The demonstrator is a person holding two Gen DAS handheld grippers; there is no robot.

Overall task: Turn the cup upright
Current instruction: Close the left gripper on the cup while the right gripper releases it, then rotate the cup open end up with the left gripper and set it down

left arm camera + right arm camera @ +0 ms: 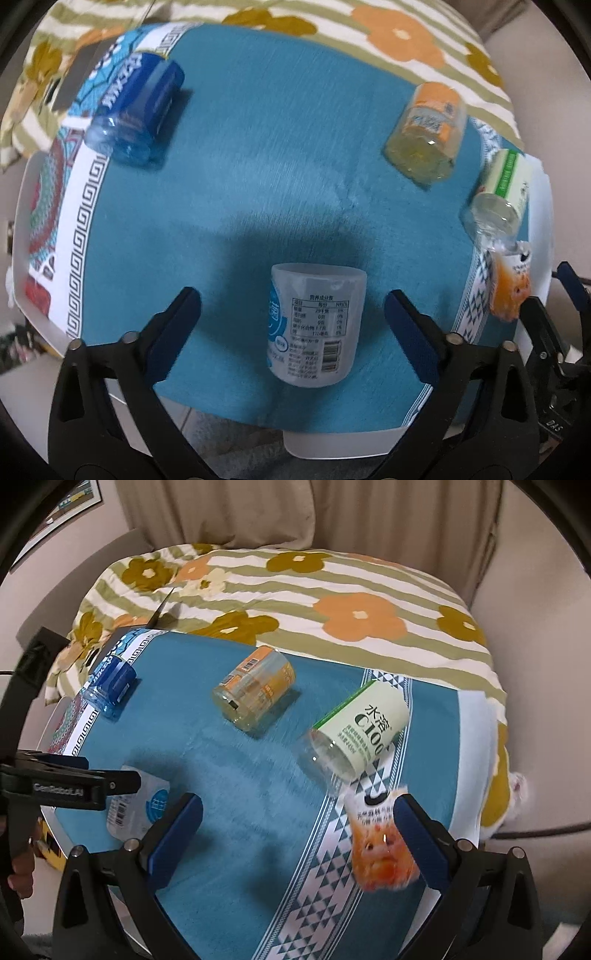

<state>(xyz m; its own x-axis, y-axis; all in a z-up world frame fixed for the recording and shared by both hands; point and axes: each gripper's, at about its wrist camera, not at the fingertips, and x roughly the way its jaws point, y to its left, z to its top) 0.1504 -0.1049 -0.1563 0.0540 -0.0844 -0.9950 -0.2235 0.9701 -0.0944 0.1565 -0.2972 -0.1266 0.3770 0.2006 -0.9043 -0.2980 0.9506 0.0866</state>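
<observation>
Left gripper [291, 306]: jaws spread wide, pointing toward 12 o'clock. Right gripper [299, 819]: jaws likewise wide apart, gripping nothing.

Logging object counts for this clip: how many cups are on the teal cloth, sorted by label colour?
Blue-label clear plastic cup: 1
Orange-label clear plastic cup with yellowish base: 1
Green-and-cream-label clear plastic cup: 1
White-and-light-blue-label translucent cup: 1
Orange fruit-print cup: 1
Total: 5

Our left hand-held gripper [291, 306] has black plastic arms, blue pads [177, 332] and round silver screws [130, 336]. Our right hand-held gripper [297, 812] looks just the same.
</observation>
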